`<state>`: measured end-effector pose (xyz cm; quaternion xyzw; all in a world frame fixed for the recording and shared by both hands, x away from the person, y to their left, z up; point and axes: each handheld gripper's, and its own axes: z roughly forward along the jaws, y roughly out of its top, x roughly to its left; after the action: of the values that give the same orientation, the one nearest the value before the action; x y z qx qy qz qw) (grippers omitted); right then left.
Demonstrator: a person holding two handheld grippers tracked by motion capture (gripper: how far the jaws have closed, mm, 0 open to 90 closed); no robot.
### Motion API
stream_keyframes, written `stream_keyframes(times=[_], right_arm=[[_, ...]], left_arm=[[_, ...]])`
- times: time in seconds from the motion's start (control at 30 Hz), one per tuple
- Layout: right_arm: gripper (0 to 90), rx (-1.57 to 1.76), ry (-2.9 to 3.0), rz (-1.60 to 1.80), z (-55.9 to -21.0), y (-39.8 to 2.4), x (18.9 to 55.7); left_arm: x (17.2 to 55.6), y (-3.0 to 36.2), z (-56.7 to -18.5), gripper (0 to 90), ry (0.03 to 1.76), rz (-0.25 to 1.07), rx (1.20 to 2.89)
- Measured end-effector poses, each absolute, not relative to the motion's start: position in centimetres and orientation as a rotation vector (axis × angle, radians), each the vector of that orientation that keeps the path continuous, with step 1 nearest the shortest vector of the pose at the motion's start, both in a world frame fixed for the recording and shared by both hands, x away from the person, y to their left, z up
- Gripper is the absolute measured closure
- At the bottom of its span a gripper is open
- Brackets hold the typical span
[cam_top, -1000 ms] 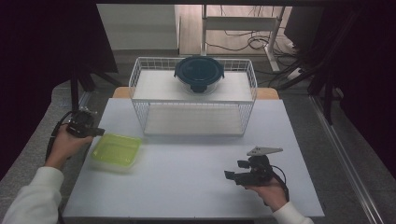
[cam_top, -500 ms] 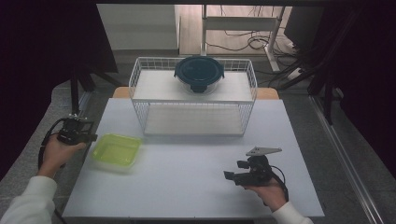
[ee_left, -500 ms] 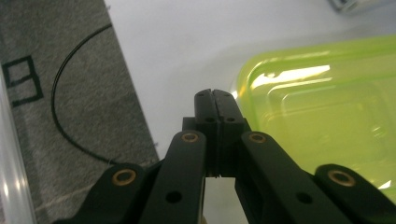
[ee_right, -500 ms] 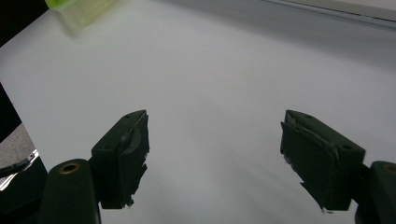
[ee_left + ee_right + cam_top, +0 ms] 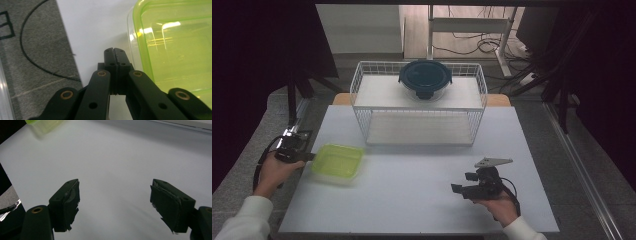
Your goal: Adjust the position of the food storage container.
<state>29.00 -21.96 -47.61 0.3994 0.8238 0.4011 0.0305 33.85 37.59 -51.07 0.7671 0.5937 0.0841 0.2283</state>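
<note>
Your left gripper (image 5: 115,51) has its jaws pressed flat together with nothing between them. In the left gripper view the closed tips sit at centre frame, over the white table (image 5: 95,27) and just beside the left rim of the lime-green plastic container (image 5: 175,47), which fills the right half of that frame. Whether the tips touch the rim cannot be told. The grey floor and a black cable (image 5: 32,57) occupy the left side of that frame.

In the high view your left gripper (image 5: 309,156) lies at the left edge of the frame, held in your left hand (image 5: 274,170), with its tips at the left side of the green container (image 5: 338,161). The container rests on the table's left part, lower left of centre.

Your right gripper (image 5: 115,205) stands wide open and empty; in the right gripper view its two jaws rise from the lower corners over bare white table, with the green container (image 5: 45,125) blurred at the upper left. In the high view your right gripper (image 5: 464,189) sits lower right of centre, in your right hand (image 5: 499,205), well apart from the container.

Farther out, a white wire basket (image 5: 419,125) stands at the table's far edge, upper centre of the high view. A round container with a dark teal lid (image 5: 425,79) sits inside it at the back.
</note>
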Motion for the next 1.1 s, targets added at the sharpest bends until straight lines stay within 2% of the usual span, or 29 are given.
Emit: stream_keyframes(times=[0.5, 1.1], right_arm=[[23.5, 1.225, 2.544, 1.236, -47.6, -21.9, 29.0], [23.5, 1.229, 2.545, 1.231, -47.6, -21.8, 29.0]], left_arm=[[32.7, 30.8, -50.6, 90.0, 1.52, 0.081, 2.113], [32.1, 23.5, -50.0, 90.0, 1.343, -0.018, 2.141]])
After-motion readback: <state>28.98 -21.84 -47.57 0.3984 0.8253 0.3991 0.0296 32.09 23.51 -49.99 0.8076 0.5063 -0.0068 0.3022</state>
